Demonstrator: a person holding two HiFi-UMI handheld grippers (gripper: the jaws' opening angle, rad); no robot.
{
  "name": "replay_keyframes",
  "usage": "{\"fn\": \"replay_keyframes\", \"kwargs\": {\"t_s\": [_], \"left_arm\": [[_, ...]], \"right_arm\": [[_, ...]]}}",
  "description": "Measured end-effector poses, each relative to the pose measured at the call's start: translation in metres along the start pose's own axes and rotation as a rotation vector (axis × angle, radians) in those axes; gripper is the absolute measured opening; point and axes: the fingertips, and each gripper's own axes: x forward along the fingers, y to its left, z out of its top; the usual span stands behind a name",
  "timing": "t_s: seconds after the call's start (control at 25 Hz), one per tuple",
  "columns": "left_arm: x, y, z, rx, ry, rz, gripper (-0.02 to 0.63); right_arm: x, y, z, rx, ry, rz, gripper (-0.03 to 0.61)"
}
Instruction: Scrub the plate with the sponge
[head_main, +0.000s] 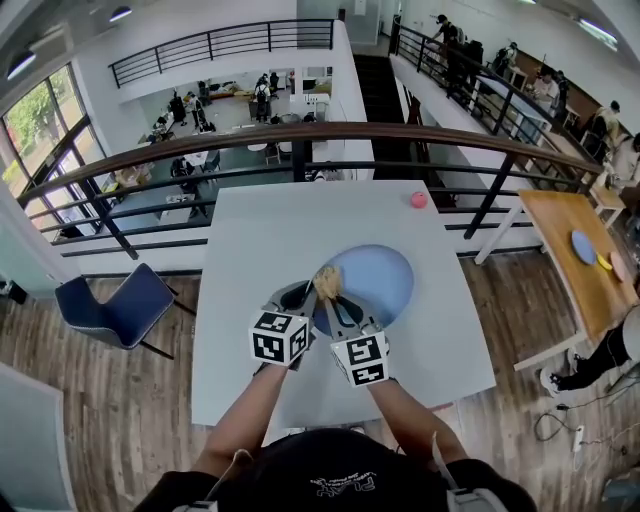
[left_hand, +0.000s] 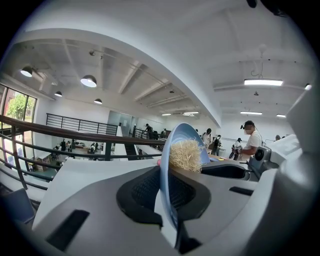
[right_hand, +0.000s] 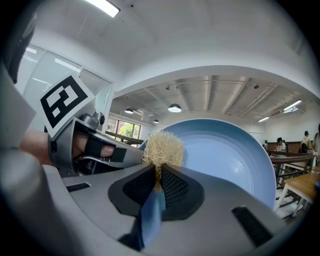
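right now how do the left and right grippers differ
The left gripper is shut on the rim of the blue plate, holding it on edge; the right gripper is shut on the straw-coloured sponge, set against the plate's face. Both are over the white table.

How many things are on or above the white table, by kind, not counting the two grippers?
plate: 1
sponge: 1
small pink round object: 1
Total: 3
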Motion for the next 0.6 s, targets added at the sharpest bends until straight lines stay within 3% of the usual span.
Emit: {"fn": "replay_keyframes", "kwargs": {"t_s": [0.6], "left_arm": [[0.003, -0.007, 0.009, 0.021, -0.012, 0.000, 0.028]], "right_arm": [[-0.001, -0.025, 0.020, -0.016, -0.052, -0.059, 0.044]]}}
